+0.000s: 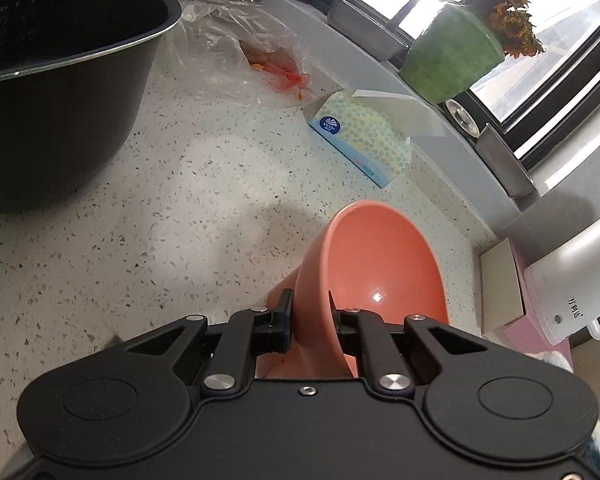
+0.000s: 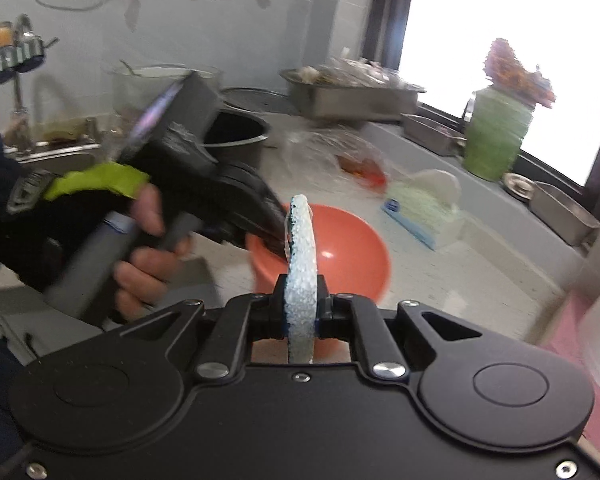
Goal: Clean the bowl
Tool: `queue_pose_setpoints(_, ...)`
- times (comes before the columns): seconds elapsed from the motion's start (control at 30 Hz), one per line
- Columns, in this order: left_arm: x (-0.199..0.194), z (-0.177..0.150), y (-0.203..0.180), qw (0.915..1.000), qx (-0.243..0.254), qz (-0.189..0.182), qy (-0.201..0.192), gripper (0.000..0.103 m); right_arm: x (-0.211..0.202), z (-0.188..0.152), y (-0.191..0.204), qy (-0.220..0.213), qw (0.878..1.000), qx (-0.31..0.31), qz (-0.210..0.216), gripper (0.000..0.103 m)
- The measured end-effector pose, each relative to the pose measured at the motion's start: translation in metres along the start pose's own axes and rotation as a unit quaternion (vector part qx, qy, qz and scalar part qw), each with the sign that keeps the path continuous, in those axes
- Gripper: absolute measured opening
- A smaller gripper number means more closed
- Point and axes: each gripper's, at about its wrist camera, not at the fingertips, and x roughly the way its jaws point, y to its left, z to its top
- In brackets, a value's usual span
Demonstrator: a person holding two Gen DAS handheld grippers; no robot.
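The salmon-pink bowl (image 1: 376,264) is held above the speckled tabletop (image 1: 140,248), tipped on its side with its opening facing right in the left wrist view, and the left gripper (image 1: 310,312) has its fingers clamped on the rim wall. The right gripper (image 2: 301,300), nearer than the bowl, has its fingers closed on a pale blue sponge (image 2: 301,264) standing on edge, long axis upright. Beyond the bowl lie a tissue pack (image 1: 364,140), a plastic bag (image 1: 244,60) and a dark pot (image 1: 60,80).
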Motion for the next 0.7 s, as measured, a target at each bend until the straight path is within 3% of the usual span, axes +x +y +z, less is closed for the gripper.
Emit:
queue_pose_setpoints(0.13,-0.003,0.003,0.005,0.9995,-0.024,-0.018,0.003,0.016,0.005,0.008,0.003,-0.009,1.000,-0.006,-0.004,0.012)
queue_pose_setpoints(0.2,-0.007,0.006,0.005,0.9996,-0.025,-0.015,-0.003,0.024,0.007,0.012,-0.001,-0.012,1.000,-0.005,-0.010,0.012)
queue_pose_setpoints(0.37,-0.036,0.015,-0.009,0.9969,0.049,-0.018,-0.060,0.039,0.013,0.010,-0.008,-0.006,1.000,-0.006,-0.024,0.012)
queue_pose_setpoints(0.43,-0.060,0.013,-0.021,0.9851,0.130,-0.021,-0.111,0.050,0.013,0.010,-0.012,-0.006,1.000,0.005,-0.030,0.012)
queue_pose_setpoints(0.57,-0.093,-0.010,-0.031,0.9461,0.274,-0.023,-0.172,0.060,0.013,0.009,-0.019,-0.008,0.999,0.014,-0.040,0.012)
queue_pose_setpoints(0.6,-0.098,-0.022,-0.029,0.9358,0.308,-0.024,-0.169,0.061,0.012,0.009,-0.022,-0.009,0.999,0.019,-0.043,0.012)
queue_pose_setpoints(0.7,-0.095,-0.049,-0.022,0.9277,0.347,-0.029,-0.133,0.062,0.013,0.007,-0.027,-0.006,0.998,0.024,-0.050,0.012)
